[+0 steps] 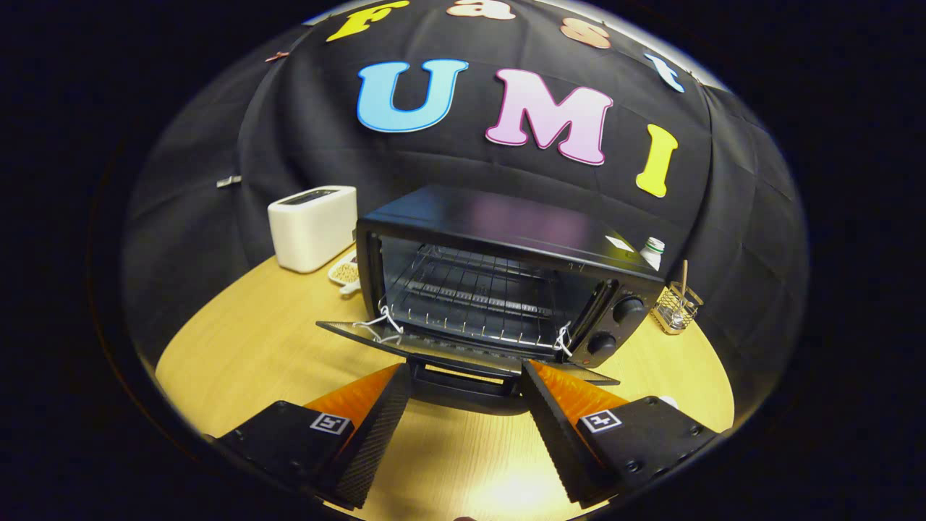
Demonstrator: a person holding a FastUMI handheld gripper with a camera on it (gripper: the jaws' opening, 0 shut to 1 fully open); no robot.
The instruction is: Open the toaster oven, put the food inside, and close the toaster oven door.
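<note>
My gripper (pixel 466 380) stands wide open with nothing between its 2 fingers (pixel 376 427); their tips sit at either end of the handle (pixel 466 376) on the oven (pixel 506 282) door (pixel 405 344), close to it, though I cannot tell whether they touch it. The door lies folded down flat toward me, with white strings at both its hinges. The oven stands in the middle of the table (pixel 239 354), its cavity open, a wire rack (pixel 470 289) across it and nothing on the rack. 2 knobs (pixel 628 310) sit one above the other on its right panel. At the table's far left edge stands a white toaster (pixel 312 226), and just beside it, between toaster and oven, a small dish (pixel 345 273) of something pale and grainy. Near the far right edge are a wire holder (pixel 676 307) with a stick upright in it, and a small white bottle (pixel 652 252) behind the oven's right corner.
</note>
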